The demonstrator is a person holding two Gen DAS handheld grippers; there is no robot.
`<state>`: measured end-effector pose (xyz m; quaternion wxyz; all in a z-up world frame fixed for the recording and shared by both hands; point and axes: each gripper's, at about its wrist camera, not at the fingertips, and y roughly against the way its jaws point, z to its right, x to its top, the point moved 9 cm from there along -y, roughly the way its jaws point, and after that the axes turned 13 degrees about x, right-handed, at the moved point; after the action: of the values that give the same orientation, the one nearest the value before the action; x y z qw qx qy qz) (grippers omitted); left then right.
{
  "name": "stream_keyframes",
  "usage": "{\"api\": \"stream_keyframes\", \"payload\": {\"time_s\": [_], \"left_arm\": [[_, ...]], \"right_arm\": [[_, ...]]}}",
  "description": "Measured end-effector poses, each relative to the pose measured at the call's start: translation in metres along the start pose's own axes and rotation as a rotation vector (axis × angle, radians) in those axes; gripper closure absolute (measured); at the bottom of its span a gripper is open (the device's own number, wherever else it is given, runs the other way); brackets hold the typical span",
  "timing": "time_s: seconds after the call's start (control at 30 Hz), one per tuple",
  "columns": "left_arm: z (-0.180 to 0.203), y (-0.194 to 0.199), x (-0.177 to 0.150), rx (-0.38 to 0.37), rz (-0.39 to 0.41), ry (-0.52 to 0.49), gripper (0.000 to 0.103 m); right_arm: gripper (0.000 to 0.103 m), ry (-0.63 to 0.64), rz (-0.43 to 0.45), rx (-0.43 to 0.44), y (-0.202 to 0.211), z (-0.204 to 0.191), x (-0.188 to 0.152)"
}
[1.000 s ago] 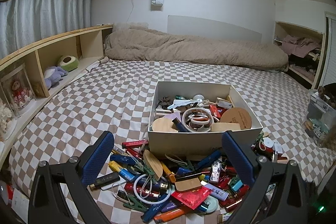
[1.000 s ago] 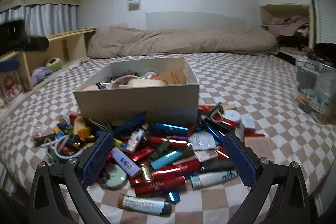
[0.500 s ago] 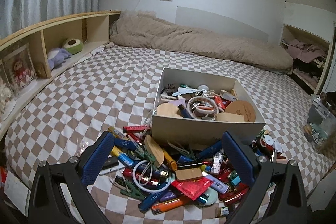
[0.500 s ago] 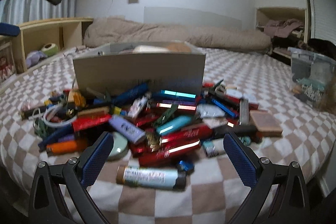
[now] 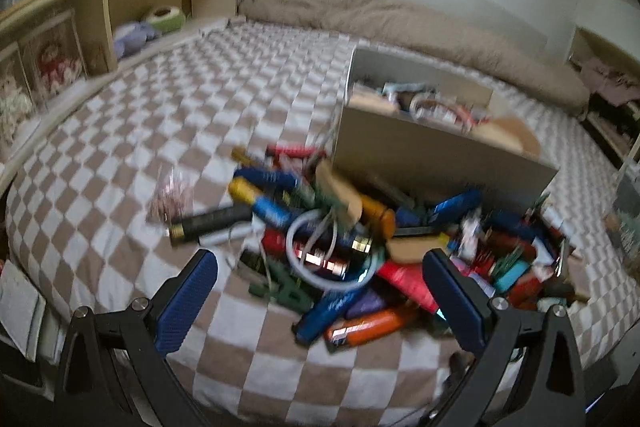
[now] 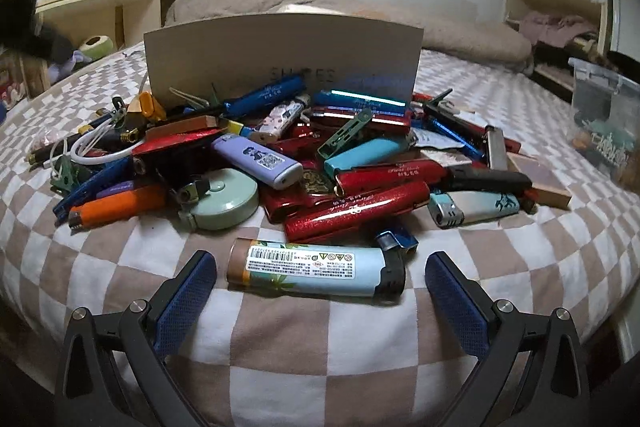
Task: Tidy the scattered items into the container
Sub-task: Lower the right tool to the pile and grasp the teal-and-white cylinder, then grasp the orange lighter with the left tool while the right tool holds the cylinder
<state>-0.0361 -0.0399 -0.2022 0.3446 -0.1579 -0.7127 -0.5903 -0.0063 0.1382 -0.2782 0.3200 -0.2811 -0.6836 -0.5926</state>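
Observation:
A beige cardboard box (image 5: 440, 155) (image 6: 280, 55), partly filled with small items, stands on a checkered bed. In front of it lies a pile of lighters, tubes, clips and a white cable ring (image 5: 332, 247). My right gripper (image 6: 320, 287) is open and low over the bed, its fingers on either side of a pale blue lighter with a barcode label (image 6: 316, 267). Red glitter tubes (image 6: 356, 211) and a green tape measure (image 6: 224, 203) lie just beyond it. My left gripper (image 5: 320, 287) is open and empty over the pile's near left part, above an orange lighter (image 5: 372, 325).
A wooden shelf unit (image 5: 100, 19) with toys runs along the bed's left side. A rolled brown duvet (image 5: 400, 23) lies at the back. A clear plastic bin (image 6: 604, 123) stands at the right. The bed's front edge (image 6: 320, 403) is just below my right gripper.
Both grippers have dropped lower and moved closer to the pile. The right one now brackets the pale blue lighter. The left view is blurred from motion and has swung left.

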Motion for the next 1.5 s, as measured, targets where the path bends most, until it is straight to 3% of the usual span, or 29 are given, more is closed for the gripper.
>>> {"api": "stream_keyframes", "payload": {"time_s": [0.2,0.63,0.77,1.23,1.5], "left_arm": [[0.009,-0.015,-0.022,0.006,-0.058,-0.039,0.0],[0.011,-0.037,-0.074,0.036,-0.153,0.011,0.0],[0.014,-0.042,-0.076,0.055,-0.154,0.028,0.0],[0.038,-0.03,-0.091,0.06,-0.16,0.107,0.0],[0.047,-0.04,-0.088,0.17,-0.166,0.132,0.0]], "right_arm": [[0.0,-0.015,-0.016,0.06,-0.005,0.001,-0.002],[0.001,-0.032,-0.08,0.09,-0.008,0.003,0.001],[0.019,-0.013,-0.091,0.101,-0.005,0.01,0.002],[0.019,-0.067,-0.161,0.156,0.015,0.046,-0.006],[0.019,-0.11,-0.17,0.188,0.02,0.057,-0.01]]}}
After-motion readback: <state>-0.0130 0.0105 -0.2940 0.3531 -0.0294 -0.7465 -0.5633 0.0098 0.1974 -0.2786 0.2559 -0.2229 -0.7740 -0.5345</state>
